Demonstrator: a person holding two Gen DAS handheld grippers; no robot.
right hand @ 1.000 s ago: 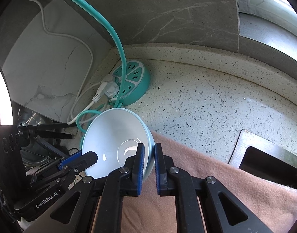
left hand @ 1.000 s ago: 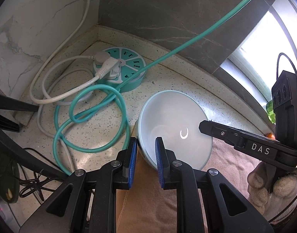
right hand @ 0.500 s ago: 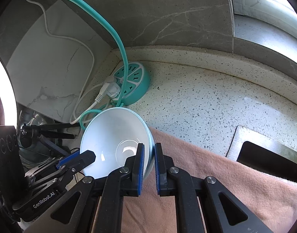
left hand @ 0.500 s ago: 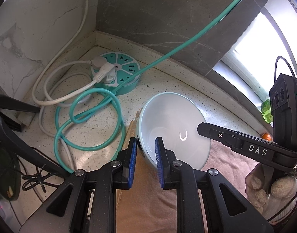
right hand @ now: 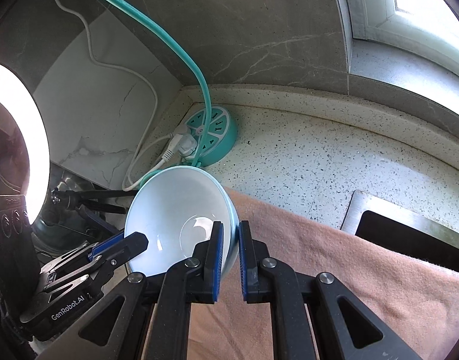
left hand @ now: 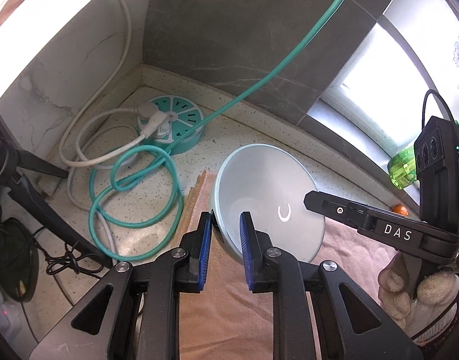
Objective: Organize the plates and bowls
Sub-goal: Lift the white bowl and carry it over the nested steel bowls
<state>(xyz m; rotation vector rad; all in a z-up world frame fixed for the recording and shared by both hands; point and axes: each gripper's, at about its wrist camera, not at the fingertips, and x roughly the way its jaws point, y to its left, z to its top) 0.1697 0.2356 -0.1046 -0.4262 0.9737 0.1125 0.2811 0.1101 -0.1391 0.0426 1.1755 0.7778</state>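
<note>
A pale blue bowl (left hand: 268,198) hangs above the pink towel (left hand: 229,315), held by both grippers on opposite sides of its rim. My left gripper (left hand: 226,225) is shut on the near rim, one blue pad inside the bowl and one outside. In the right wrist view the same bowl (right hand: 175,210) tilts toward the left, and my right gripper (right hand: 229,234) is shut on its right rim. The other gripper (right hand: 121,246) shows at the bowl's left edge there. A gloved hand (left hand: 418,294) carries the right gripper at the lower right of the left wrist view.
A round teal power strip (left hand: 172,126) sits in the counter's corner with a white plug and looped teal cable (left hand: 133,189). A ring light (right hand: 16,150) and tripod legs (left hand: 40,201) stand at the left. A steel sink edge (right hand: 409,219) lies right, a green bottle (left hand: 403,171) near the window.
Both grippers have risen with the bowl between them; the counter, power strip and cable now look farther below, and the bowl sits clear of the towel.
</note>
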